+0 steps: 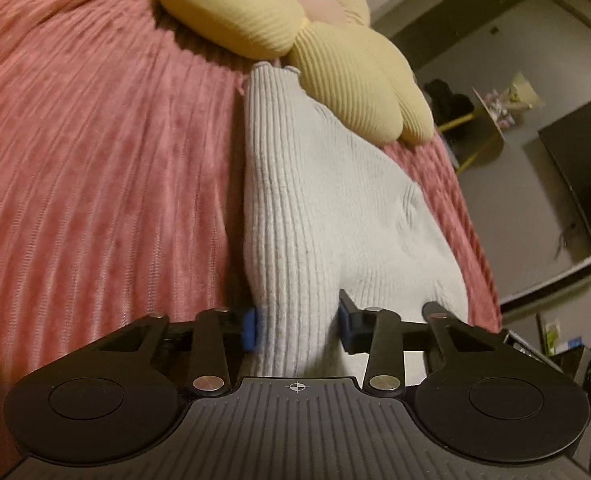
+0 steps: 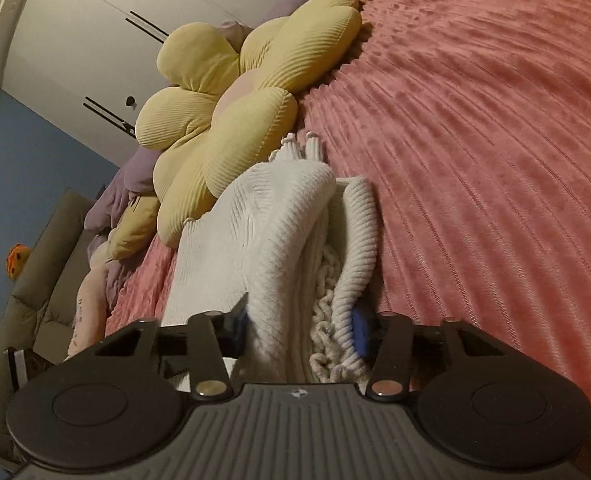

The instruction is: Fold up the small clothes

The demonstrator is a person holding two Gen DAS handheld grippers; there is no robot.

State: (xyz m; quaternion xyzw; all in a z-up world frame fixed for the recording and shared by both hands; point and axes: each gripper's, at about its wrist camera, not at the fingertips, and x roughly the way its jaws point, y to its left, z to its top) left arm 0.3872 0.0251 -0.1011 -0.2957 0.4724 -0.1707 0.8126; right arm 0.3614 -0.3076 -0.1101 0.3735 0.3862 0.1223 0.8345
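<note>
**Almost no writing we can read**

We find one trace of text: small dark lettering on a pale pink cushion [image 2: 85,312] in the right wrist view, lying well below and to the left of the yellow flower pillow [image 2: 223,112], at the edge of the bed. The letters are too small and blurred for us to make out any word.

The only clear sign we see is a small crosshair mark, a circle crossed by two lines, printed at the middle of the grey ribbed body of each gripper [image 1: 295,387] [image 2: 297,393]. We find no brand names, labels or numbers there.
</note>
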